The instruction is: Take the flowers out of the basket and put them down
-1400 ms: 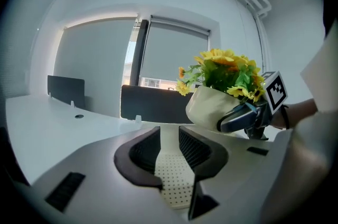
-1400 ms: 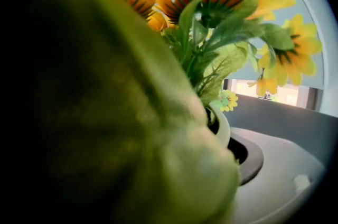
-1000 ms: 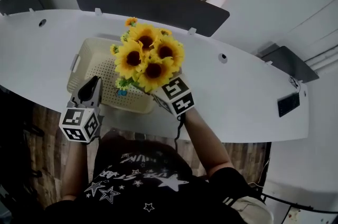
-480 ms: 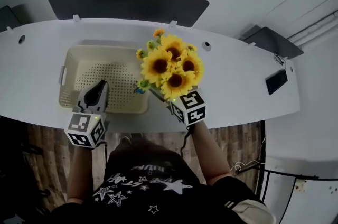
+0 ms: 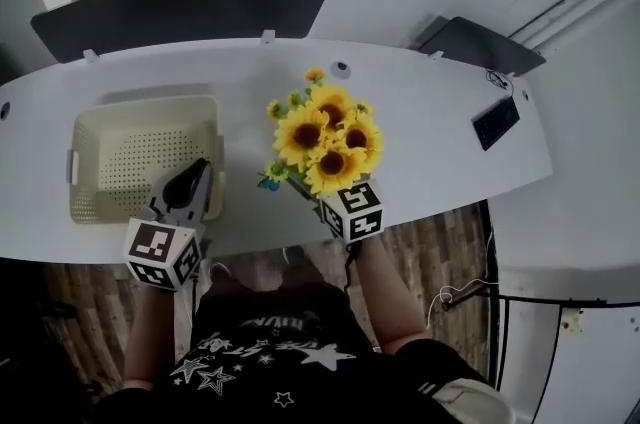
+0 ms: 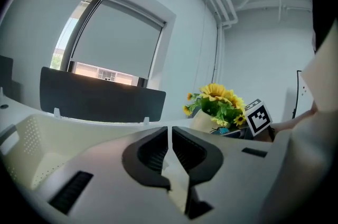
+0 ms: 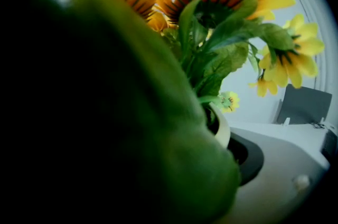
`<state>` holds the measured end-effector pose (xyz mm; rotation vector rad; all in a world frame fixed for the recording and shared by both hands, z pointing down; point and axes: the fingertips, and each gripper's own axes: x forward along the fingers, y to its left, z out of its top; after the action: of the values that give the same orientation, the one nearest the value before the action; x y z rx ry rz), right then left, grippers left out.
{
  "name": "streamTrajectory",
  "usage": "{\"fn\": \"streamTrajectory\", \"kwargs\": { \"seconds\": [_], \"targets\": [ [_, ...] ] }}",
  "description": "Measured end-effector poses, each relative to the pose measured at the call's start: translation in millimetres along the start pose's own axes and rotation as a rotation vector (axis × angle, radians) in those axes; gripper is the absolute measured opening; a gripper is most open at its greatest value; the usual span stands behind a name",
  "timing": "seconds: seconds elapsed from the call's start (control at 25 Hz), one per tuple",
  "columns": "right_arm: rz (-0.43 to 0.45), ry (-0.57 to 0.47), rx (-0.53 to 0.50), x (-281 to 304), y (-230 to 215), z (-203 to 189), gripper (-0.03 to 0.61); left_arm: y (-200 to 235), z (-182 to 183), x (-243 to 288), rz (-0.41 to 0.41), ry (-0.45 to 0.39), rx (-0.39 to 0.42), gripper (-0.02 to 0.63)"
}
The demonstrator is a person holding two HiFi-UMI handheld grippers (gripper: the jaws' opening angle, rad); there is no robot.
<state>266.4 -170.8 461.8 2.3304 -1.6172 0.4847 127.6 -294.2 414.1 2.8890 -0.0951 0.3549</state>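
A bunch of yellow sunflowers point(image 5: 325, 137) in a small white pot point(image 7: 223, 130) hangs over the white table point(image 5: 440, 162), just right of the cream perforated basket point(image 5: 100, 202). My right gripper point(image 5: 318, 190) is shut on the pot below the blooms, and the leaves hide most of the jaws. In the right gripper view one dark finger point(image 7: 252, 158) shows against the pot. I cannot tell whether the pot touches the table. My left gripper point(image 5: 188, 188) hovers over the basket's front right corner, its jaws nearly together with nothing between them. The basket is empty.
A dark screen panel point(image 5: 180, 7) runs along the table's far edge below a window. A black flat device point(image 5: 495, 122) lies at the table's right end, and a round cable hole point(image 5: 342, 69) sits behind the flowers. Wooden floor shows beyond the near edge.
The right gripper has carried the flowers rightward from above the basket to beside it. The left gripper has shifted right along the basket's front to its right corner.
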Motion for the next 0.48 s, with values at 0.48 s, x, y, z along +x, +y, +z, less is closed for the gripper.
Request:
{"fn": "streamTrajectory", "kwargs": {
  "seconds": [0.48],
  "targets": [
    [0.184,0.075,-0.093,-15.5,-79.8,-73.0,0.525,-99.2,-22.7,85.2,0.100,0.013,0.007,0.031]
  ]
}}
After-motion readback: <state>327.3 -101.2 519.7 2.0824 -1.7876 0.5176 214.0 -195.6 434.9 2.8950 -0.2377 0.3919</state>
